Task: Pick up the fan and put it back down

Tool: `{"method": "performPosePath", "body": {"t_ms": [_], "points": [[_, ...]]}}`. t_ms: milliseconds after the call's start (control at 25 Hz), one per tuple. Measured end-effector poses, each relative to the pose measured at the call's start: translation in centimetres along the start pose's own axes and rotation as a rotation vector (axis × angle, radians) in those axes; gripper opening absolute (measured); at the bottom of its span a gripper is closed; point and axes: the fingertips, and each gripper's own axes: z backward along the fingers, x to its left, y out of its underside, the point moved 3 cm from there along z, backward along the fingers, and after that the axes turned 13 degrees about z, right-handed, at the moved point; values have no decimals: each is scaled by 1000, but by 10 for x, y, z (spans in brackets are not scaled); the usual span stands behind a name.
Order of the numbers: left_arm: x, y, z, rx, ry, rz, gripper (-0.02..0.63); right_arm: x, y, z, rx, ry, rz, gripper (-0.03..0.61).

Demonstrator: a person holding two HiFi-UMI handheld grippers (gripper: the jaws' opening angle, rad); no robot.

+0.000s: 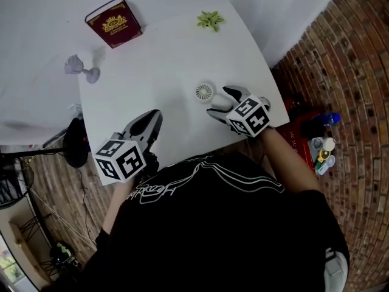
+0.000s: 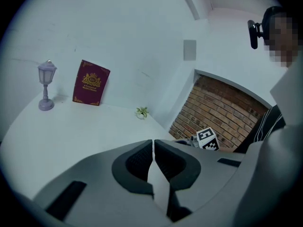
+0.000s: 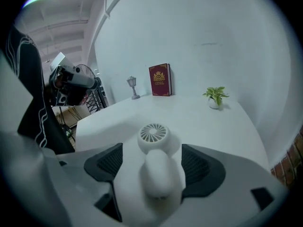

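Your right gripper (image 3: 152, 171) has its jaws spread around the white fan (image 3: 154, 141), which lies on the table (image 1: 152, 59) at its near right. The fan's handle shows only in that gripper's view. Your left gripper (image 2: 153, 145) is clenched on nothing.

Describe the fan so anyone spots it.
On the white table, look between the open jaws of the right gripper. The fan is small and all white, a round grille on a stubby handle; the red book, green plant and lilac lamp are coloured.

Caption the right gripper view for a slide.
Right claw, open, straddles the handle of the white fan lying on the white table.
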Motion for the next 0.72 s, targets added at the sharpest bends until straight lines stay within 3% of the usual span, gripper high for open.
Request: {"method": "performPosePath", "body": {"t_ms": [400,720], "points": [[22,6,6,-14,-46,68,38,1,11,-31,94,-32,58,359],[21,2,1,-27,-31,73,38,1,14,-39,145,-6,81,277]]}}
